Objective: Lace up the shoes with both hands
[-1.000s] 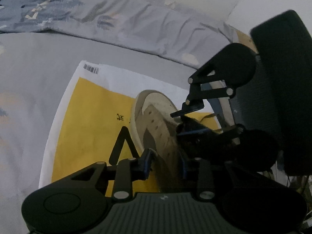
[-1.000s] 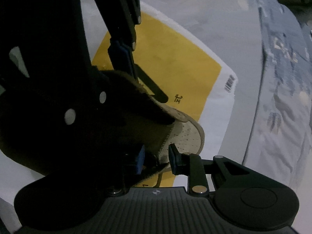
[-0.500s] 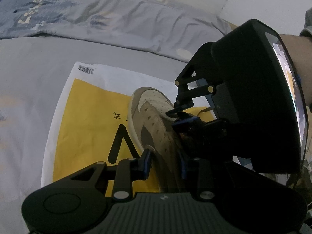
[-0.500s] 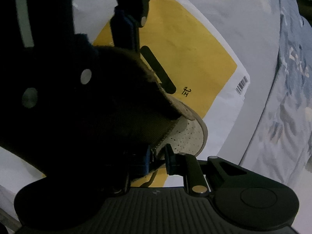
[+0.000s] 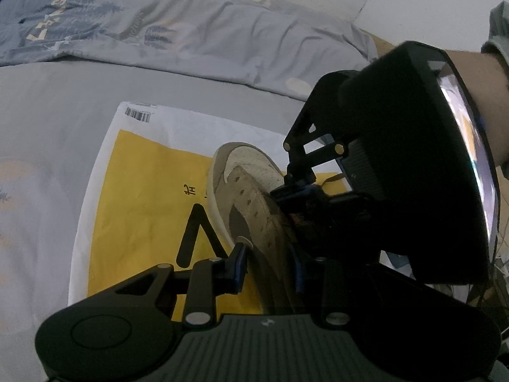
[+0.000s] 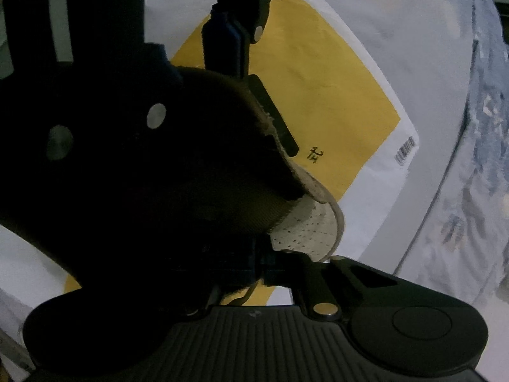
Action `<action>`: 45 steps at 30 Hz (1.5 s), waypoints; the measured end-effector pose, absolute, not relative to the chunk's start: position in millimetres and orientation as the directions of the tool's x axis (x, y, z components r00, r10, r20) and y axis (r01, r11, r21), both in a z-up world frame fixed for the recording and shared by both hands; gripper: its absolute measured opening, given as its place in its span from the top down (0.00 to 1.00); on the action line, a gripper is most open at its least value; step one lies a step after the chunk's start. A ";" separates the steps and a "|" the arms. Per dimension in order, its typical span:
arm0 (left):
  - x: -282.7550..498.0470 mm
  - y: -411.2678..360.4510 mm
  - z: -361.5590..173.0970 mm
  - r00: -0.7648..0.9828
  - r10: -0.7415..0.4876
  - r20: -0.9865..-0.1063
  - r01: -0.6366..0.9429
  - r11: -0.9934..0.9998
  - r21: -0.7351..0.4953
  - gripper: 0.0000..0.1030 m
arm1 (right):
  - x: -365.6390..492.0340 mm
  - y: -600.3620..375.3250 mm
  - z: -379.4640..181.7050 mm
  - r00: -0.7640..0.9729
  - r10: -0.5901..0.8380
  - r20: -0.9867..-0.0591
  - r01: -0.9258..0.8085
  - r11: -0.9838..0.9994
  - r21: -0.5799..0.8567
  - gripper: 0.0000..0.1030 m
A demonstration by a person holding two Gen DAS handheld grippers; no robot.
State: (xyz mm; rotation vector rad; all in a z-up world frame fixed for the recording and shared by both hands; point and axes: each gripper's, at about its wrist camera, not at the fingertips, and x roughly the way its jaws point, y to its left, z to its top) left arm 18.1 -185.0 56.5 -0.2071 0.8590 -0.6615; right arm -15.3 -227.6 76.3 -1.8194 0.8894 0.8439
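A beige sneaker lies on a yellow and white mailer bag, toe pointing away in the left wrist view. My left gripper is shut on the shoe's upper, one finger on each side of the eyelet flap. My right gripper comes in from the right over the tongue. In the right wrist view the perforated toe shows above my right gripper, whose jaws are closing tight on the thin brown lace. The left gripper's finger and dark body hide most of the shoe there.
The mailer bag lies on a grey bed sheet. A rumpled blue patterned quilt runs along the back, below a white wall. A person's forearm reaches in behind the right gripper.
The right gripper's jaws have closed from a small gap onto the lace, and its body has rolled and come nearer in the left wrist view. The left gripper and the shoe have stayed put.
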 end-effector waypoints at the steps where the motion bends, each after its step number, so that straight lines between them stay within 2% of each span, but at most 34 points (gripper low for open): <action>1: 17.7 -185.4 56.6 0.470 -0.614 -0.634 0.456 0.784 -0.421 0.74 | -15.9 -227.7 77.5 0.511 -0.212 -0.833 -0.843 -0.312 -0.438 0.98; 15: 16.6 -194.2 53.8 0.488 -0.597 -0.637 0.460 0.796 -0.393 0.76 | -22.6 -222.0 111.9 0.576 0.017 -0.817 -0.817 0.001 -0.576 0.99; 19: 16.2 -193.2 53.6 0.489 -0.595 -0.638 0.457 0.797 -0.394 0.76 | -20.0 -224.4 136.7 0.599 0.081 -0.797 -0.794 0.185 -0.578 0.99; 25: 14.9 -195.0 53.4 0.496 -0.588 -0.639 0.450 0.803 -0.390 0.76 | -22.3 -235.8 182.5 0.671 0.207 -0.712 -0.697 0.504 -0.510 0.99; 31: 14.2 -198.1 52.6 0.502 -0.579 -0.643 0.446 0.810 -0.381 0.76 | -30.1 -244.4 206.9 0.757 0.254 -0.602 -0.592 0.657 -0.467 1.00; 34: 14.0 -200.0 52.7 0.504 -0.578 -0.642 0.447 0.811 -0.378 0.76 | -46.7 -247.1 238.8 0.799 0.299 -0.522 -0.553 0.707 -0.442 1.00; 38: 14.8 -198.9 52.3 0.507 -0.577 -0.640 0.443 0.812 -0.381 0.76 | -55.1 -243.3 253.4 0.825 0.308 -0.473 -0.527 0.721 -0.450 1.00; 42: 15.1 -197.7 52.0 0.509 -0.579 -0.637 0.438 0.811 -0.388 0.75 | -54.2 -254.1 238.0 0.864 0.208 -0.459 -0.426 0.789 -0.443 1.00; 45: 16.6 -196.5 51.8 0.509 -0.581 -0.635 0.429 0.811 -0.398 0.71 | -55.8 -273.3 222.9 0.884 0.156 -0.441 -0.335 0.870 -0.362 1.00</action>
